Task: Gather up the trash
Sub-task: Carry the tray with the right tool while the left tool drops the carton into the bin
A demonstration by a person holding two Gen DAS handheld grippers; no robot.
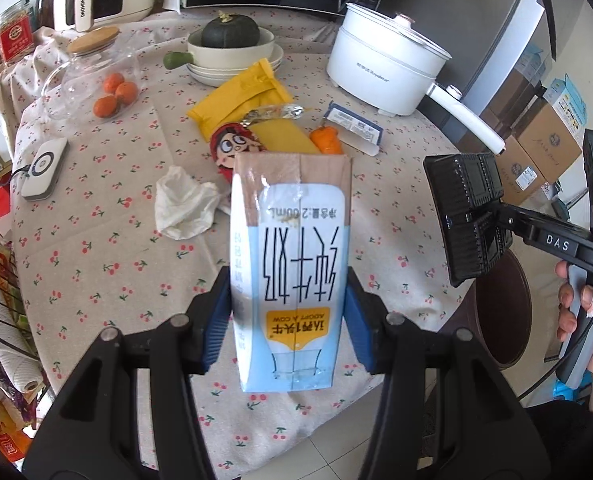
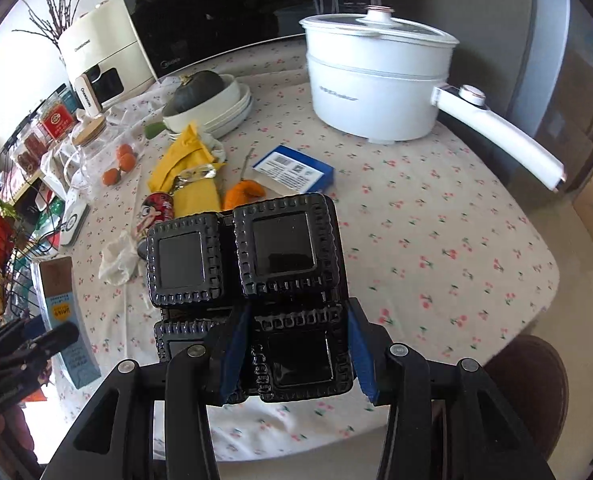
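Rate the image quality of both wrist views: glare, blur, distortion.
Left wrist view: sharp; milk carton print legible, glare streak near its top, table edge bowed by the fisheye. Right wrist view: softer, slightly blurred toward the pot; black plastic tray shows glossy reflections; dark corner vignetting in both.

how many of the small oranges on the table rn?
3 oranges, clustered by the glass jar on the tablecloth: one, one touching it, one nearer the camera. More could be hidden behind the jar.
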